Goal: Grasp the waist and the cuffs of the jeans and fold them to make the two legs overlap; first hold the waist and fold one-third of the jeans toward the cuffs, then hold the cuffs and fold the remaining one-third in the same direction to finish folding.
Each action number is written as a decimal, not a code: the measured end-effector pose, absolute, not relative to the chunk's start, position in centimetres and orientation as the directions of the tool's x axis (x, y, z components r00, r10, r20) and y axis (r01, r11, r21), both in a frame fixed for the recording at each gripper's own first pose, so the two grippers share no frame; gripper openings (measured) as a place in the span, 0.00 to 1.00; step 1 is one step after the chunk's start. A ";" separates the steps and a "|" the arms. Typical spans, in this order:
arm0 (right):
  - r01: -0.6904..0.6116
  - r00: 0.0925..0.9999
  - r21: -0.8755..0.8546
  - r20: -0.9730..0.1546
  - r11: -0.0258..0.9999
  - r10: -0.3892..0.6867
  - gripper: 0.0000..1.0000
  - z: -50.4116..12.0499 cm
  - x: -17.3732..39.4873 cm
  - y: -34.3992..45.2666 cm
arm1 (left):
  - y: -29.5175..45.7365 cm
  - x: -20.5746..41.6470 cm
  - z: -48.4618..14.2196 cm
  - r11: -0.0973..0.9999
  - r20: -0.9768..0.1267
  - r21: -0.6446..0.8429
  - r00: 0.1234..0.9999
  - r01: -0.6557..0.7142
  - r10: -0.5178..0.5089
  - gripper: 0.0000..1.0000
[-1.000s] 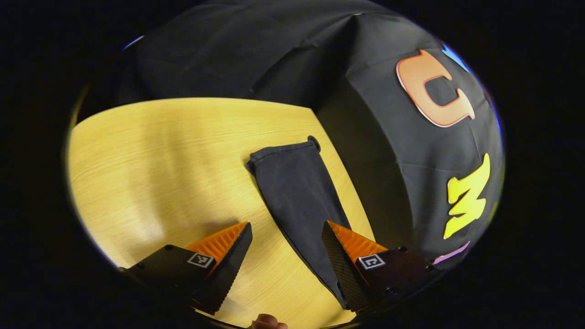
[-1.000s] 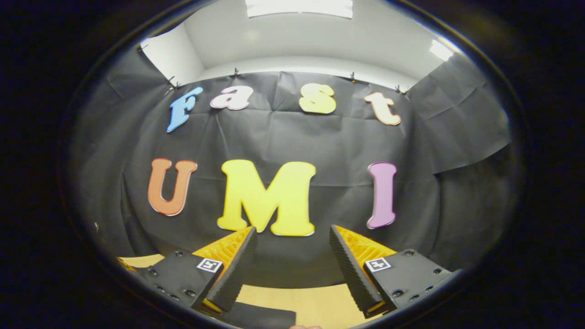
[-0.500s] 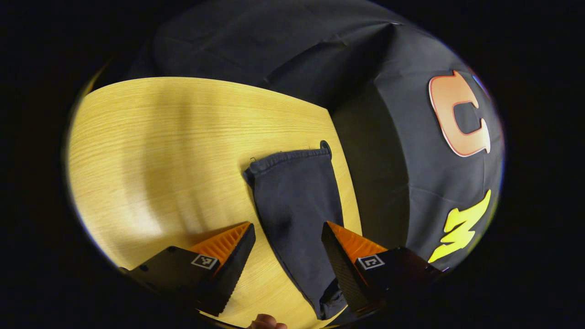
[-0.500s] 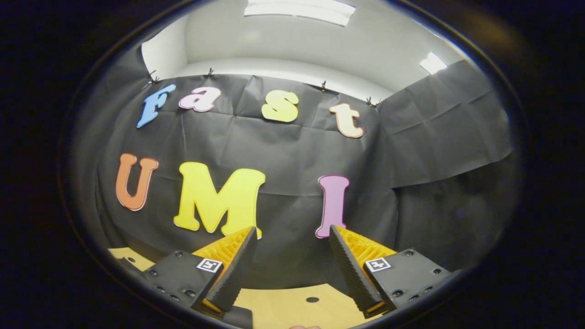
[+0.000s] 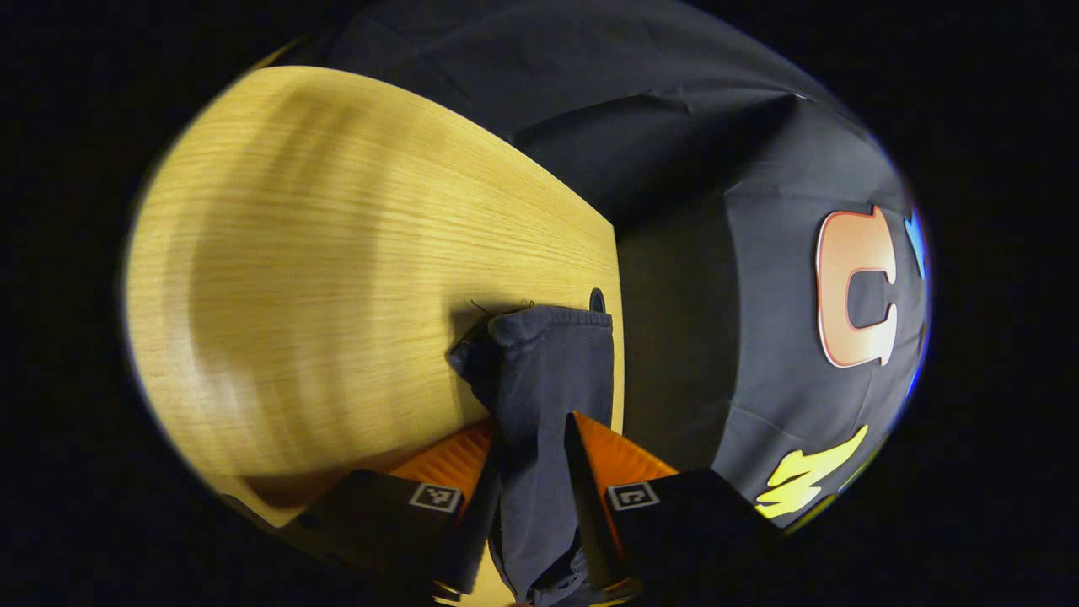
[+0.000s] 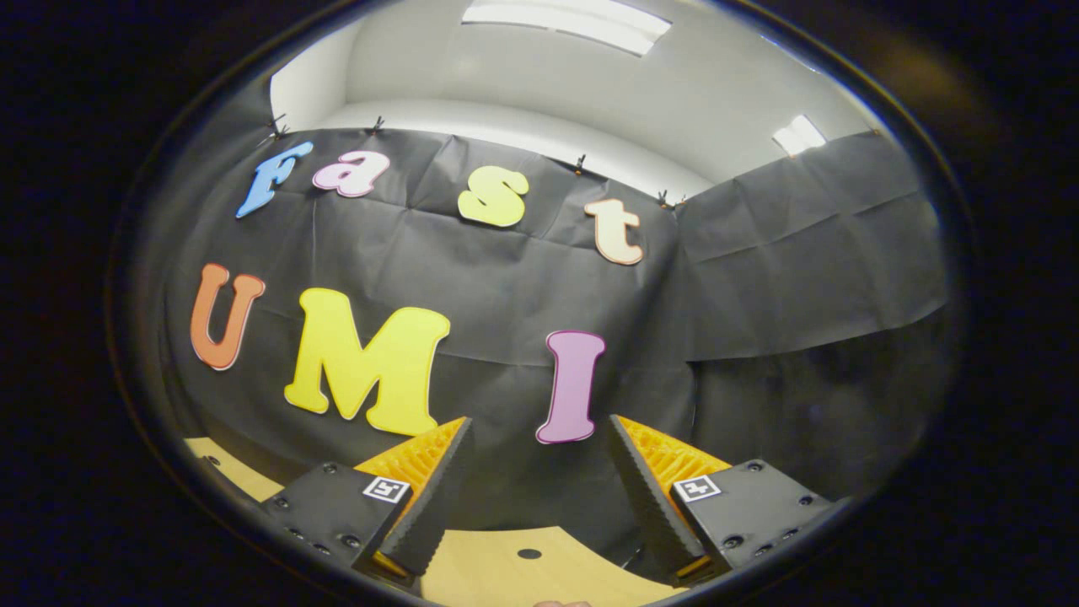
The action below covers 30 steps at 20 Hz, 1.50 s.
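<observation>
Both fingers of the left gripper are clamped on the dark jeans, whose cuff lies at the desk's far edge by a small round hole. Over the desk, the right gripper hangs with fingers apart, holding nothing.

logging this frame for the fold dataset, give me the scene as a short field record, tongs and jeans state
left tongs: shut on the jeans leg, both fingers pressing the cloth
jeans: dark leg bunched between the fingers, cuff end lying on the table near its far edge
right tongs: open, nothing between the fingers, pointing at the booth wall
table: light wood, small round hole in its top
fold stage: cannot tell; waist unseen
</observation>
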State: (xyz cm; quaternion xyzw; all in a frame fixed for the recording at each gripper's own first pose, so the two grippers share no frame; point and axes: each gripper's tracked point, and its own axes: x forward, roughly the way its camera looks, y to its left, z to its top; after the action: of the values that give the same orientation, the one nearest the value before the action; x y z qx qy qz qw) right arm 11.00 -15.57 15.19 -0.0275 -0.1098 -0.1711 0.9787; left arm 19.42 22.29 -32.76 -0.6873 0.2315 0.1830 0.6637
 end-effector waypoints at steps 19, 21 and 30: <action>0.361 0.911 -0.048 0.229 0.931 -0.342 0.96 15.7 9.7 -17.5 | 19.6 21.6 -23.8 0.579 -0.532 -0.669 0.844 -0.467 0.066 0.03; 0.370 0.907 -0.042 0.233 0.928 -0.351 0.96 15.8 9.2 -18.0 | 17.9 22.1 -21.0 0.691 -0.493 -0.603 0.867 -0.398 0.069 0.03; 0.399 0.897 -0.044 0.226 0.916 -0.380 0.96 15.2 6.5 -21.2 | 9.4 22.5 -10.5 0.870 -0.330 -0.456 0.943 -0.189 0.032 0.03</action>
State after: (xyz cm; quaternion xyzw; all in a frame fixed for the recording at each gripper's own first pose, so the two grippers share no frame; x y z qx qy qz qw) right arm 6.51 -21.24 15.24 -0.0445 -0.1070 -0.2003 0.9729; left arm 22.50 9.42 -10.51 -0.2485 0.1580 0.0580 0.9539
